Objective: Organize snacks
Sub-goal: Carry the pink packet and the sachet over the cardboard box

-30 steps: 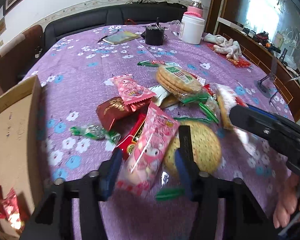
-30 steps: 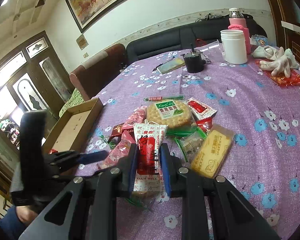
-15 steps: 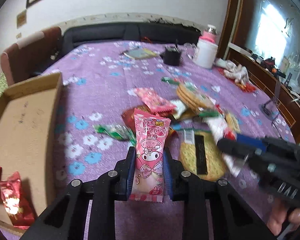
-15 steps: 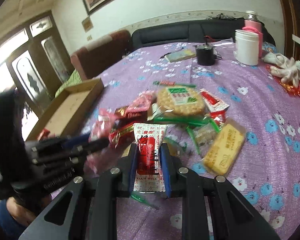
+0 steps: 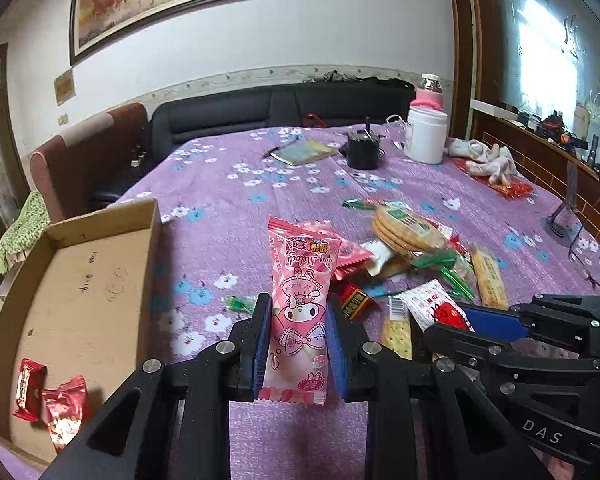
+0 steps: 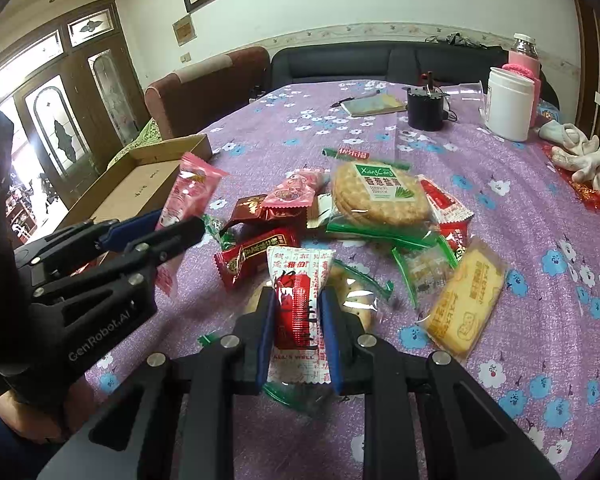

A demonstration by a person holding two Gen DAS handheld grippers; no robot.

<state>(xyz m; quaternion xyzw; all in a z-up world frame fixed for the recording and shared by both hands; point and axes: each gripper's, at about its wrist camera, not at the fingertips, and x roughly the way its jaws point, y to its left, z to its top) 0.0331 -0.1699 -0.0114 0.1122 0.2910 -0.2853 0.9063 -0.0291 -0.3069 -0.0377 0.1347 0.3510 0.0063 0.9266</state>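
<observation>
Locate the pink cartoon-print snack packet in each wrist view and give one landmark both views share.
Left wrist: pink packet bottom centre, clamped upright in the left claw.
Right wrist: pink packet at left, above the left claw's fingers.
Shared landmark: white jar at the table's far right.

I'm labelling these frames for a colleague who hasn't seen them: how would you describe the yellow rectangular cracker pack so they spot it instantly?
On the purple flowered tablecloth, find the snack pile in the middle. At its right edge, apart from the round cracker pack, lies the yellow cracker pack. It is the only flat, pale yellow rectangle there, in clear wrap, with a small cartoon printed at its near end.
</observation>
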